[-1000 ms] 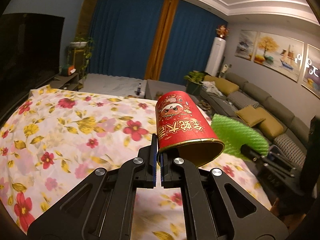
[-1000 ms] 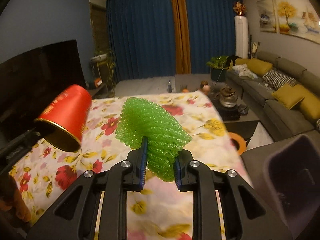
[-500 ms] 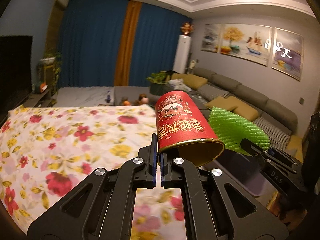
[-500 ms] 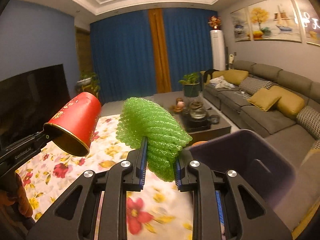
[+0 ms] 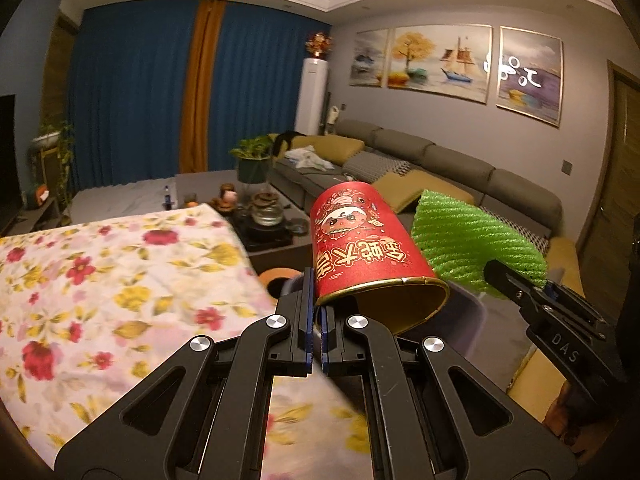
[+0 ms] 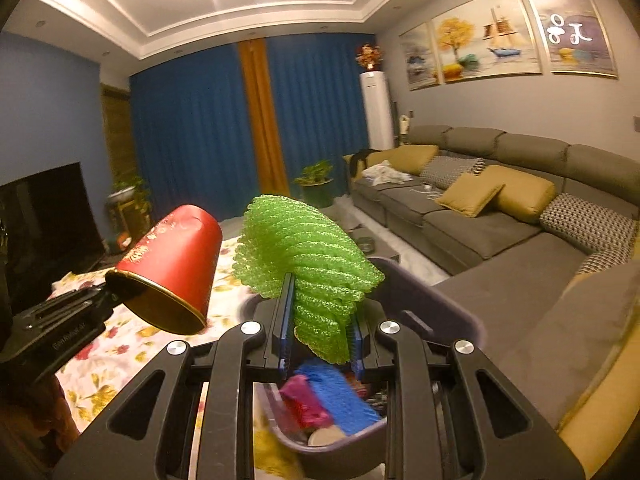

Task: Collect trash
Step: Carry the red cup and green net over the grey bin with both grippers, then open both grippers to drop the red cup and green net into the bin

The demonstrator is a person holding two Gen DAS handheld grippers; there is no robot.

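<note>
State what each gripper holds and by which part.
The left gripper pinches the red paper cup by its gold rim. The right gripper clamps the green foam net at its lower end.

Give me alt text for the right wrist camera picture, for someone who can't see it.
The right claw grips a green foam net above a purple bin that already holds blue and pink scraps. To its left, the left claw pinches the rim of a red paper cup over a floral tablecloth; a grey sofa stands behind.
</note>
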